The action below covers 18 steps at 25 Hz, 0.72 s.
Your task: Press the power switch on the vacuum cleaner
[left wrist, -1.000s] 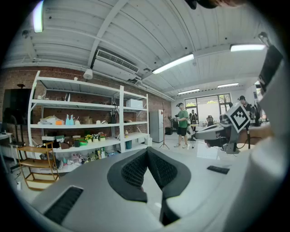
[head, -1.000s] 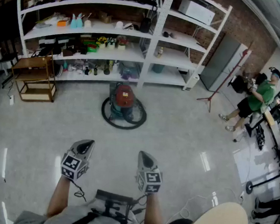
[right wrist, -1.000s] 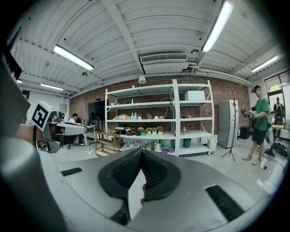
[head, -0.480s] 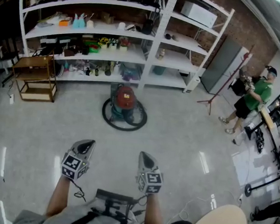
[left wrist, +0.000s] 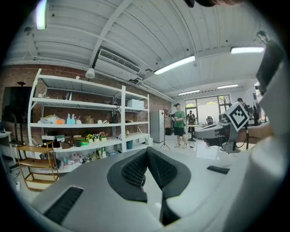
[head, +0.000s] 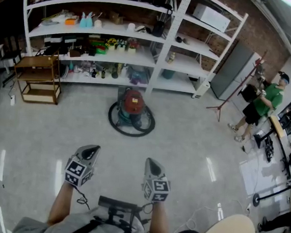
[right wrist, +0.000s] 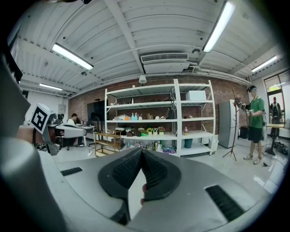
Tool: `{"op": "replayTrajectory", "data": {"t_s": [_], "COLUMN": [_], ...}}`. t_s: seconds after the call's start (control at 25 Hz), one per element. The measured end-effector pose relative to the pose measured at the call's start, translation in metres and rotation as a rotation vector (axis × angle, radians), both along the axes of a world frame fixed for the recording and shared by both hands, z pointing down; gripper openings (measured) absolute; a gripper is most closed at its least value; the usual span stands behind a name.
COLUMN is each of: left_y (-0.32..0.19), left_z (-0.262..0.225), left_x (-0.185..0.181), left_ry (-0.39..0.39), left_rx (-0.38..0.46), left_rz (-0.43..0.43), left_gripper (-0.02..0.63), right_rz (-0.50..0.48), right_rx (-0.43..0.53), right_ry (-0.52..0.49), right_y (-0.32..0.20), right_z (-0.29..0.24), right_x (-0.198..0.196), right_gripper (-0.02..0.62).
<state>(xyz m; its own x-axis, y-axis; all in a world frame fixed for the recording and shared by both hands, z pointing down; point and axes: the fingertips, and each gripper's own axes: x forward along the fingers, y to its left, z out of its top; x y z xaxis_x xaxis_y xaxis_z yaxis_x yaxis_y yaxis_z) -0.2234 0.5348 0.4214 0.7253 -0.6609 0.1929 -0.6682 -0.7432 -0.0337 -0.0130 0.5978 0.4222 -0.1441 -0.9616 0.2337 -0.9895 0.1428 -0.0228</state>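
looking down across a wide pale floor [head: 194,138] toward white shelving [head: 166,33] crowded with bottles and boxes along the brick wall. passing over a wooden cart [head: 36,77] at the left end of the shelving and a person in green [head: 261,106] far off to the right, neither one touching anything that matters here. finding the vacuum cleaner [head: 133,103], a red-topped canister, sitting on the floor just in front of the shelving's middle upright. seeing its dark hose [head: 115,126] coiled in a ring around the base.

holding the left gripper [head: 92,149] and the right gripper [head: 150,163] low and side by side close to the body, both well apart from the vacuum cleaner, with bare floor between. showing each pair of jaws closed tip to tip in its own gripper view, with nothing pinched between them.

judging the task as barely begun: nothing pressed, no contact made, leaving the whole approach to do. needing to cross the floor, get past the hose, and bring one closed tip down onto the power switch. not managing to pick out the switch from here, being too small on the red top to place.
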Motion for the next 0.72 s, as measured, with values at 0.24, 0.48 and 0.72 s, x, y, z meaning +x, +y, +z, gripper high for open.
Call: {"op": "replayTrajectory", "data": {"t_s": [0.24, 0.48, 0.72], "left_y": [-0.015, -0.054, -0.114], "left_z": [0.005, 0.008, 0.007], "left_x": [-0.004, 0.009, 0.031], "left_ry": [0.008, 0.010, 0.006], "left_rx": [-0.007, -0.010, -0.009], "left_rz": [0.008, -0.001, -0.012], "left_gripper": [0.006, 0.006, 0.006], "right_rz": [-0.003, -0.002, -0.018], "right_rx": [-0.013, -0.010, -0.016], "right_ry": [-0.002, -0.011, -0.016], "right_y": [-0.012, -0.054, -0.117], "right_z": [0.008, 0.009, 0.014], "right_x": [-0.013, 0.005, 0.025], "right_gripper": [0.012, 0.012, 0.012]}}
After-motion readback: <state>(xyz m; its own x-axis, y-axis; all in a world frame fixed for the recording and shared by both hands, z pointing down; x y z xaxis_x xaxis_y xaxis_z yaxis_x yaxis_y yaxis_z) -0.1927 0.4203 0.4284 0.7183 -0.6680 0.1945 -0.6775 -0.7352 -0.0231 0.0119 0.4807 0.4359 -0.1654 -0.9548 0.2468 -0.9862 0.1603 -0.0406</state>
